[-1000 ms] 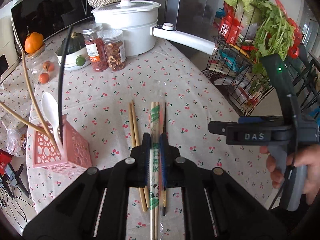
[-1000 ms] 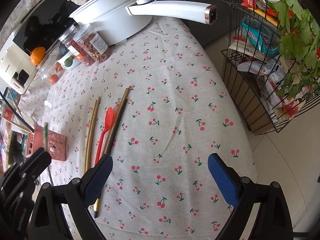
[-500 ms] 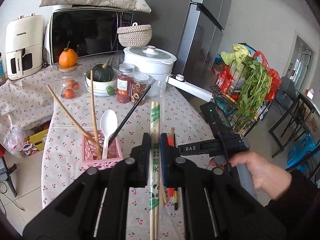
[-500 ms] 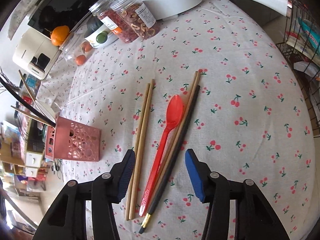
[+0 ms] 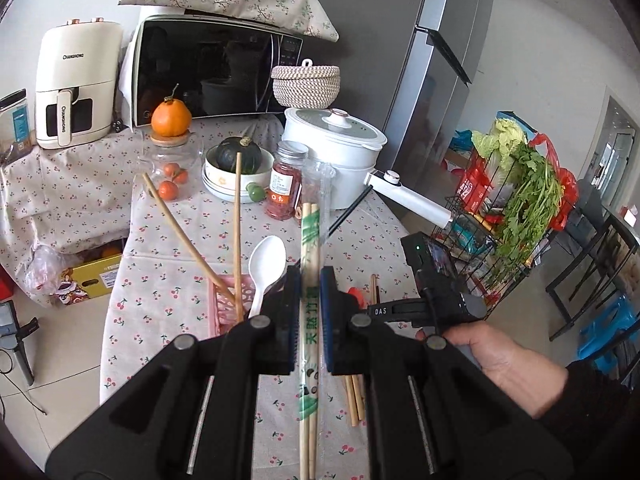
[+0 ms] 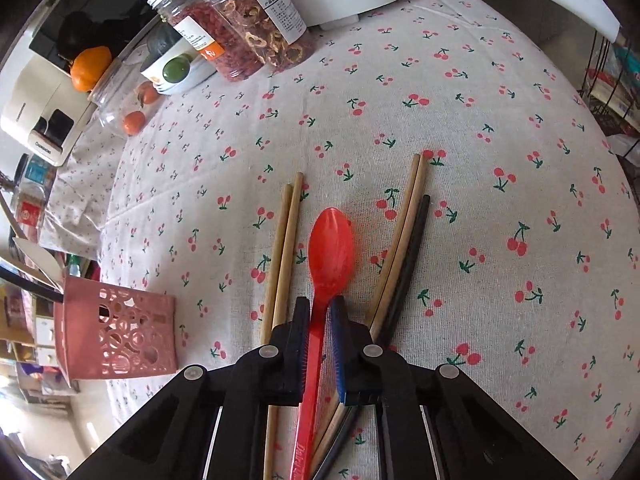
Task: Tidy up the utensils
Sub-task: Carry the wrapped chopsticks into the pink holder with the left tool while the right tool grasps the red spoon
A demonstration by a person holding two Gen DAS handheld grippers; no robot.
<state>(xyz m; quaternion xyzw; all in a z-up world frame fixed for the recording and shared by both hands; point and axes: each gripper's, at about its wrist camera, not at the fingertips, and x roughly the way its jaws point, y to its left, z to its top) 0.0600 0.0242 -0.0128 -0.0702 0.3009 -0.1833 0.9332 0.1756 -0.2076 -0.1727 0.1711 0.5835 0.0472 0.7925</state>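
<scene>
The utensils are in three places: some lie on the surface (image 6: 500, 128), some stand in a pink basket (image 6: 120, 336), and two are being held.

The left gripper (image 5: 310, 304) has its jaws squeezed together on a pair of wrapped chopsticks (image 5: 309, 264). The wrapper is clear with green print. The wrapped chopsticks are up in the air, above the cherry cloth, and stick out past the jaws at both ends.

The right gripper (image 6: 320, 344) has its jaws squeezed on the handle of a red spoon (image 6: 330, 248). The bowl of the red spoon points away from the gripper and sits low over the cloth; I cannot tell if it touches. A hand (image 5: 500, 356) in a dark sleeve holds this gripper.

Two plain wooden chopsticks (image 6: 286, 248) lie just left of the red spoon. On its right lie more wooden chopsticks (image 6: 402, 236) with a black chopstick (image 6: 412, 240) right beside them.

The pink basket stands on the surface to the left. In it stand a white spoon (image 5: 266, 264), two long wooden chopsticks (image 5: 237, 232) and a black stick (image 5: 348, 212), all leaning.
</scene>
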